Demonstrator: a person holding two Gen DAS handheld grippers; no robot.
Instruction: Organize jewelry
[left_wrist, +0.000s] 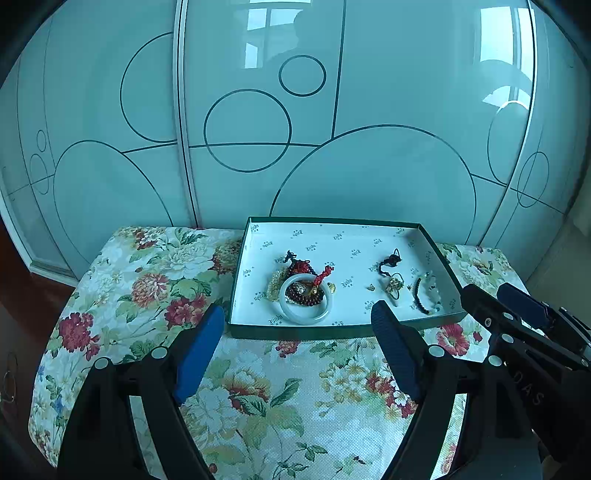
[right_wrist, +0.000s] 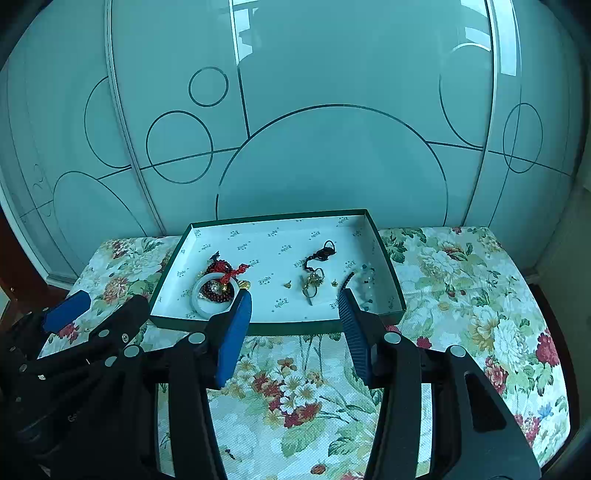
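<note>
Pale glass wardrobe doors (left_wrist: 258, 129) with circle outlines fill the background, and in front of them we see a bench (left_wrist: 147, 288) under a floral cloth. At the centre of both views sits the shallow green box (left_wrist: 439, 240), and all the jewelry we can make out lies inside it, none on the cloth. Toward the box's left a white bangle (left_wrist: 304, 317) rings a heap of dark red beads and a red cord; toward the right lie a black knotted cord (left_wrist: 389, 262), a small gold piece (left_wrist: 394, 285) and a dark bead bracelet (left_wrist: 421, 299). We judge the two clusters to be a sorting by kind, perhaps nearly finished.

Our left hand-held gripper (left_wrist: 299, 332) stands wide apart at the bottom of its view, nothing between its fingers, hanging short of the box's near wall. Our right hand-held gripper (right_wrist: 297, 317) is partly apart and likewise empty, framing the gold piece, which suggests readiness rather than a grasp.

Only the left view shows the bangle whole; in the right view a blue pad (right_wrist: 234, 343) covers its edge. Each view catches the other gripper at its lower corner.
</note>
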